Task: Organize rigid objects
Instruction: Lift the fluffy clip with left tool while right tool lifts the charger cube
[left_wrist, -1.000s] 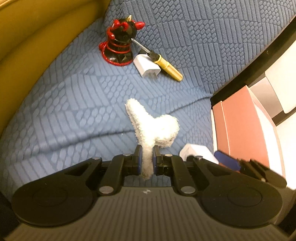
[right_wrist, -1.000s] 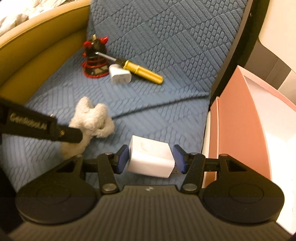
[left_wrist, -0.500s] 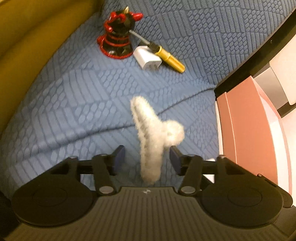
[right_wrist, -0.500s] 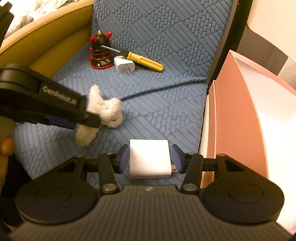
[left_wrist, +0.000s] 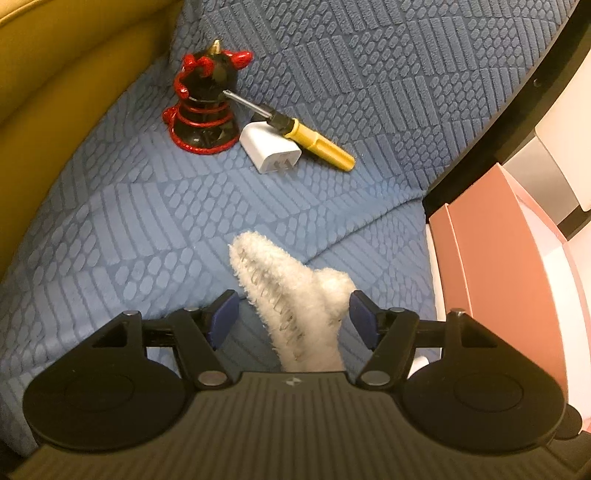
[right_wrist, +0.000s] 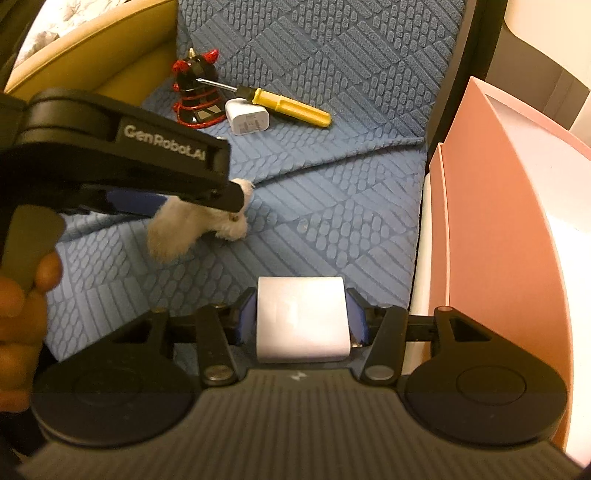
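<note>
White charger block (right_wrist: 303, 317) sat clamped between the pads of the right claw (right_wrist: 302, 321), held above the blue quilted cushion (right_wrist: 332, 206) just beside the pink box (right_wrist: 509, 229). It looked stiff, smooth and light, so a squeeze across its flat sides should hold, though the glossy faces might slip. The left claw (left_wrist: 290, 317) was opening, its pads clear of the fluffy white toy (left_wrist: 295, 295) between them; that toy looked soft and squashy. Farther back lay a black-and-red figurine (left_wrist: 205, 107), probably brittle at its horns, a yellow-handled screwdriver (left_wrist: 314, 140) best taken by the handle, and a smaller white plug adapter (left_wrist: 269, 151).
</note>
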